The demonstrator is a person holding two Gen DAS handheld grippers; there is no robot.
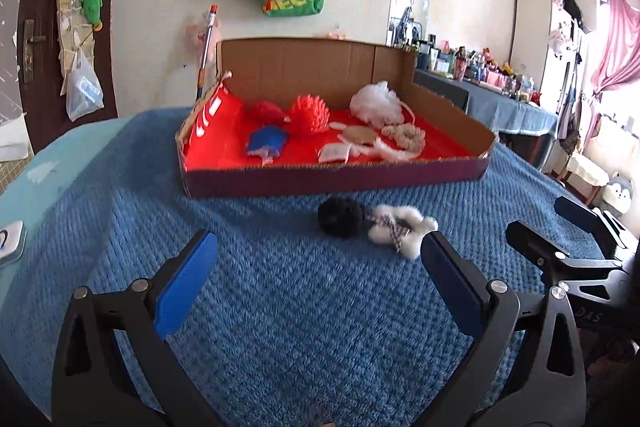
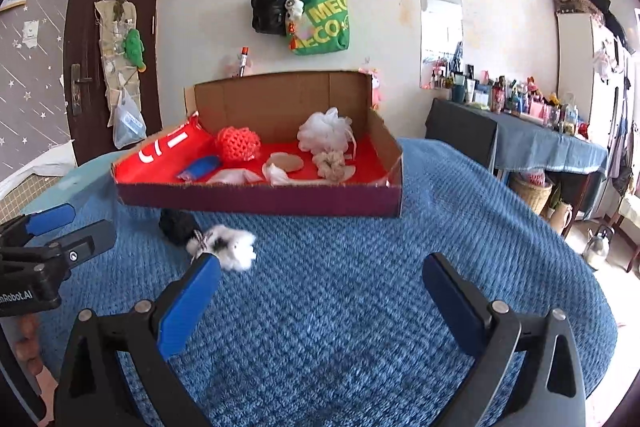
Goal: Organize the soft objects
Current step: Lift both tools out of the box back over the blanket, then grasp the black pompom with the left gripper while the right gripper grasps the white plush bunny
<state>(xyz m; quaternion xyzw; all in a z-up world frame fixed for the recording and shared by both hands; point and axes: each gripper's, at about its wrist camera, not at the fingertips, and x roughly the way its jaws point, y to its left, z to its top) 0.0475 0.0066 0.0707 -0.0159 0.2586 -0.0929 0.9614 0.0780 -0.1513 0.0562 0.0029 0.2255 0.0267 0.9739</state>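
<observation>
Above the blue knitted tabletop (image 1: 280,307), the left gripper (image 1: 316,267) and right gripper (image 2: 320,291) both have fingers spread wide, holding nothing. The black pompom (image 1: 340,217) and white fluffy toy (image 1: 400,229) lie just before the red-lined cardboard box (image 1: 332,181).

1 cardboard box (image 1: 332,179); 1 black pompom (image 1: 340,217); 1 white fluffy toy (image 1: 400,231); 2 grippers, left (image 1: 316,267), right (image 2: 320,281).

The wall (image 2: 400,39) is cream and a little stained. On it hang a black backpack (image 2: 269,9), a green tote bag (image 2: 326,23) and a mirror (image 2: 440,27). At left is a dark brown door (image 2: 86,67). At right, pink curtains (image 1: 618,43) let in daylight beside a cluttered side table (image 2: 560,143).
</observation>
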